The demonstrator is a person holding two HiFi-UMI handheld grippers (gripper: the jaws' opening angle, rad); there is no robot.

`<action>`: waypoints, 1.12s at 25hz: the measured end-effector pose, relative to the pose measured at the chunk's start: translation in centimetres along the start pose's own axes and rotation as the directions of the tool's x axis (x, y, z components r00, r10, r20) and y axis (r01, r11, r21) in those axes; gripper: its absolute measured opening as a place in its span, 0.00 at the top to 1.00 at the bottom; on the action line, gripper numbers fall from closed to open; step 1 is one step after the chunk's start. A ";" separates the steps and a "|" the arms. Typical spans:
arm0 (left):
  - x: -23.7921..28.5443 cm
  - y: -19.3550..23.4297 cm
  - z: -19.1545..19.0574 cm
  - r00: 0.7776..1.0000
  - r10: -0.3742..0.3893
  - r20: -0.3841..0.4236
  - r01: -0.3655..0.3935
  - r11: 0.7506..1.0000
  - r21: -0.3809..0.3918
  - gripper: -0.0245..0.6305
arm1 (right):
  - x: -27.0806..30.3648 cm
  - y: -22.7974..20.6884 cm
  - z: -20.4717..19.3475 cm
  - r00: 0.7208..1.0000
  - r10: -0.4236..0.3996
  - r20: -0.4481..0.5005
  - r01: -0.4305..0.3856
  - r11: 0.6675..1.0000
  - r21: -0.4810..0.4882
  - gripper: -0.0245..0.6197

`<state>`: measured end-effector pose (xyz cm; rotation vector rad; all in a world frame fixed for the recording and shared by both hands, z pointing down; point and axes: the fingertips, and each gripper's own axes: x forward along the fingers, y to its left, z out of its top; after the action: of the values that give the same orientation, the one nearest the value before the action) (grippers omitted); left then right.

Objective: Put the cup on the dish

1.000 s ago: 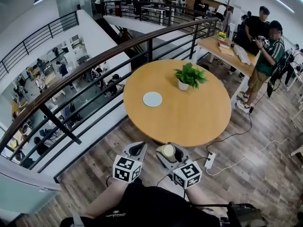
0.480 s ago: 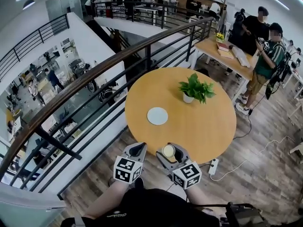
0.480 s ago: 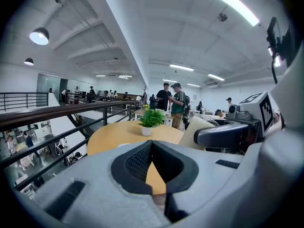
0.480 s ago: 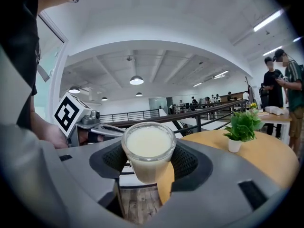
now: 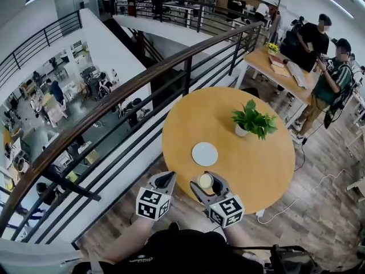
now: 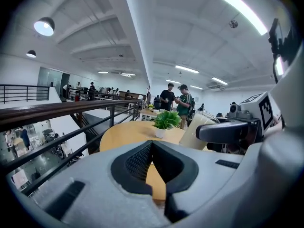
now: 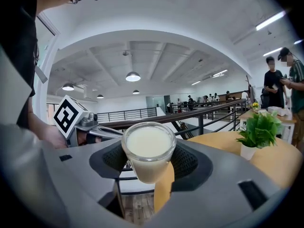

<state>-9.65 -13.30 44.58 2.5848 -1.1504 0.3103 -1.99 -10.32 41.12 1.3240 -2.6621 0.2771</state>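
A glass cup (image 5: pixel 205 181) full of a milky liquid sits between the jaws of my right gripper (image 5: pixel 206 182), which is shut on it; in the right gripper view the cup (image 7: pixel 148 151) stands upright between the black pads. The white dish (image 5: pixel 205 153) lies on the round wooden table (image 5: pixel 228 110), just beyond the cup. The cup hangs at the table's near edge. Beside it on the left, my left gripper (image 5: pixel 165 180) is shut with nothing in it, its pads (image 6: pixel 137 163) meeting at the tip. The left gripper view also catches the cup (image 6: pixel 195 133).
A potted green plant (image 5: pixel 254 121) stands on the table to the right of the dish. A black railing (image 5: pixel 142 90) runs along the table's left, with a drop to a lower floor beyond. People (image 5: pixel 328 79) stand by a second table (image 5: pixel 285 67). A power strip (image 5: pixel 262 214) lies on the floor.
Both grippers have come forward to the round table; the table and dish now lie much nearer. The cup stays held in the right gripper, and the left stays shut.
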 end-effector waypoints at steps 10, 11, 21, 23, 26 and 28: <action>1.5 1.8 0.3 0.999 -0.048 -0.007 0.048 0.999 0.006 0.97 | 1.9 -1.4 0.1 0.998 -0.064 -0.008 0.064 0.998 0.013 0.56; 1.6 1.8 0.6 0.999 -0.048 -0.005 0.048 0.999 0.009 0.97 | 2.1 -1.5 0.4 0.998 -0.062 -0.003 0.062 0.998 0.011 0.56; 4.3 0.0 2.3 0.999 -0.036 0.006 0.036 0.999 0.040 0.97 | 1.7 -3.6 1.7 0.999 -0.022 0.026 0.023 0.999 -0.035 0.56; 5.0 -1.0 2.4 0.999 -0.042 0.003 0.041 0.998 0.038 0.97 | 1.1 -4.5 1.4 1.000 -0.023 0.021 0.024 0.999 -0.035 0.56; 5.9 -2.1 2.6 0.999 -0.044 -0.005 0.044 0.998 0.050 0.97 | 0.3 -5.7 1.3 0.999 -0.027 0.020 0.027 0.999 -0.026 0.56; 6.4 -2.5 2.7 0.999 -0.037 -0.007 0.037 0.998 0.054 0.97 | 0.0 -6.3 1.1 0.999 -0.026 0.018 0.027 0.999 -0.026 0.56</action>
<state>-3.39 -17.00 43.62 2.6470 -1.1053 0.3455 3.02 -14.29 40.67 1.3592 -2.6514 0.2273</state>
